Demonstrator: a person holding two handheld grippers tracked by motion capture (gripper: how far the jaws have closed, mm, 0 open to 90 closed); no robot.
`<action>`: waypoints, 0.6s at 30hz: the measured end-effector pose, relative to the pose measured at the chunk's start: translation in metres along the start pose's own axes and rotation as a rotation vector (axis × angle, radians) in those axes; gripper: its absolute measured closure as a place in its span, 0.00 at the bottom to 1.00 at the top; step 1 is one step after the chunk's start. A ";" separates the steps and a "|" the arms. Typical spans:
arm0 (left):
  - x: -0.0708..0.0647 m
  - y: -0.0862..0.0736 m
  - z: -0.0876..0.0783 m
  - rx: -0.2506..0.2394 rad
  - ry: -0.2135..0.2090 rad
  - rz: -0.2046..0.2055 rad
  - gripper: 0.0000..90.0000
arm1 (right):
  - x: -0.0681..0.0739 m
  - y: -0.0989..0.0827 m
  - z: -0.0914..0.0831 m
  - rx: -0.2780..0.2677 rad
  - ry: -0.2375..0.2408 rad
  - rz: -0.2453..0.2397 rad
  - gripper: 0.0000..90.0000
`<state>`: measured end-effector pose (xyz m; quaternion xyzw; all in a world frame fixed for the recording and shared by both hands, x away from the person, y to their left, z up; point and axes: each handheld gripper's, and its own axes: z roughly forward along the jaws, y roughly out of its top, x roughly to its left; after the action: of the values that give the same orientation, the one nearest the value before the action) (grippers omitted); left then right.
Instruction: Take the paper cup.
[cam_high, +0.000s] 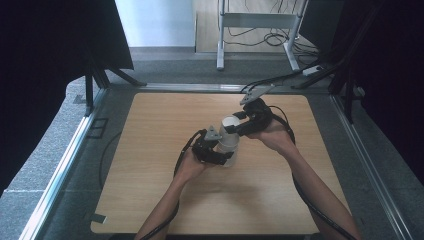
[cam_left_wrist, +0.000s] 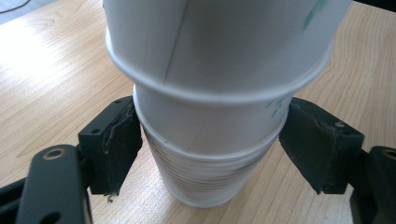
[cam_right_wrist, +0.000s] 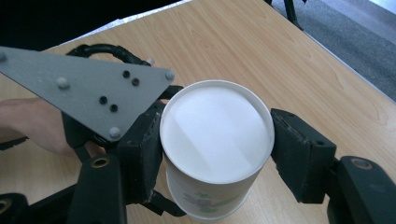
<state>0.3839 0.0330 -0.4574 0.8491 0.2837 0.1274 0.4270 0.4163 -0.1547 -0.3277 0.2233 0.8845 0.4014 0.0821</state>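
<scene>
Separating nested, upside-down paper cups mid-tabletop (cam_high: 150, 150): left gripper (cam_left_wrist: 210, 140) jaws clamp the lower stack (cam_left_wrist: 205, 168), right gripper (cam_right_wrist: 217, 154) jaws clamp the top cup (cam_right_wrist: 215, 135) near its base. Thin, light, crushable walls call for a gentle grip by the stiffer base. Left gripper view shows stacked rims; right gripper view shows the cup's bottom

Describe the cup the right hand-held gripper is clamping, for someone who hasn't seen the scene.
On the wooden table stands an upside-down stack of white paper cups. The top cup is the one meant: base up, green print on its wall, between the right hand-held gripper's pads.
</scene>
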 end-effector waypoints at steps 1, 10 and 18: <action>0.000 0.000 0.000 -0.001 -0.001 0.000 0.24 | 0.000 0.002 -0.003 -0.005 0.000 0.000 0.41; 0.000 0.000 0.000 0.001 0.005 0.011 0.23 | 0.002 0.013 -0.016 -0.017 0.003 -0.014 0.41; -0.001 -0.001 0.001 0.008 0.014 0.001 0.19 | 0.002 0.019 -0.030 -0.038 -0.001 -0.015 0.41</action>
<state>0.3832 0.0319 -0.4587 0.8500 0.2867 0.1326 0.4215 0.4111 -0.1635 -0.2936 0.2153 0.8784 0.4171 0.0899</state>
